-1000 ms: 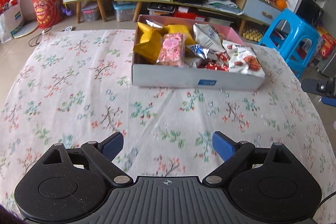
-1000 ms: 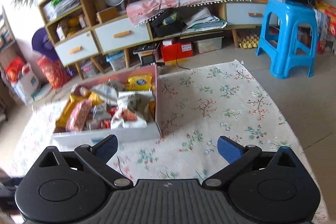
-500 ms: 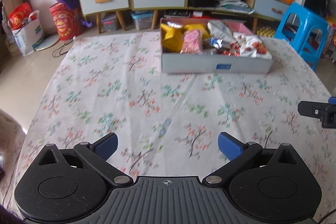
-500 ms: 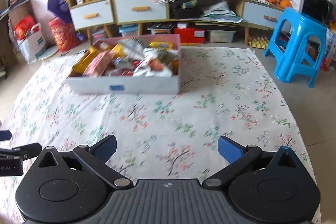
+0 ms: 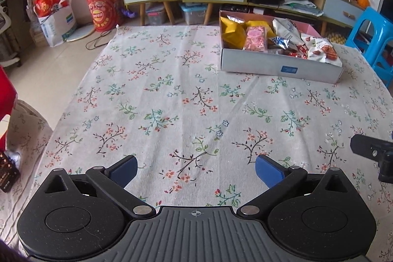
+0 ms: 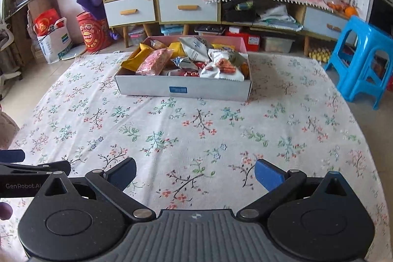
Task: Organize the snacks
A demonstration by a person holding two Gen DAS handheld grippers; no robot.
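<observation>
A shallow white cardboard box (image 5: 280, 68) stands at the far right of the floral tablecloth, and in the right wrist view (image 6: 183, 89) it is at the far middle. It holds several snack packs: a yellow bag (image 5: 232, 32), a pink pack (image 5: 256, 38) and a white nut bag (image 5: 321, 50). My left gripper (image 5: 196, 170) is open and empty, low over the near cloth, far from the box. My right gripper (image 6: 195, 173) is open and empty, also near the front edge.
The floral tablecloth (image 5: 172, 100) covers the whole table. A blue plastic stool (image 6: 363, 60) stands off the right side. Low cabinets with drawers (image 6: 157, 9) line the back wall. Red bags (image 5: 52, 6) sit on the floor at left.
Both grippers have pulled back from the box toward the near edge of the table, and the box looks smaller and farther. Both stay open and empty.
</observation>
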